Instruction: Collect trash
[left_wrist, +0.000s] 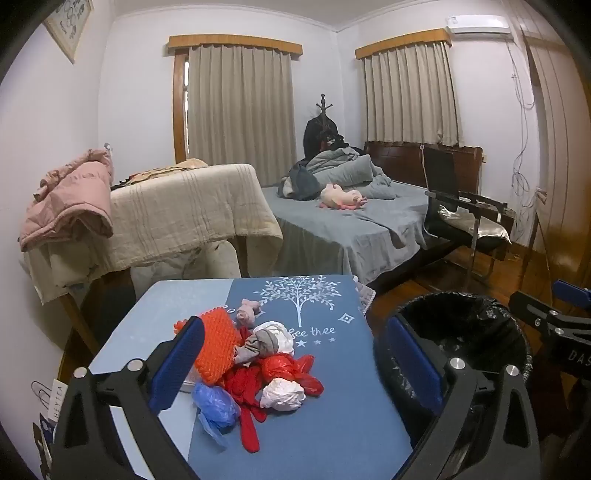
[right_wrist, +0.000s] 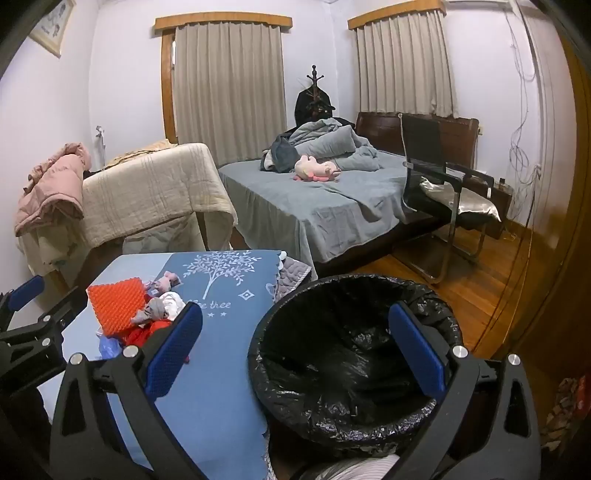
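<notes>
As no item is yet held, the pick-up step is judged pending. A heap of crumpled red, white and blue plastic trash (left_wrist: 258, 365) lies on the blue-clothed surface (left_wrist: 332, 424). The left tool (left_wrist: 295, 365) and right tool (right_wrist: 295, 350) are held apart, empty. The black-lined round bin (right_wrist: 351, 354) stands right of the surface; a descent onto the heap is required next.

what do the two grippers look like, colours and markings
The left gripper and right gripper match: black angular frames, silver round bolts, and flat blue textured pads on each finger. White "DAS" lettering shows on the right one's side. No cables or sleeves visible.
</notes>
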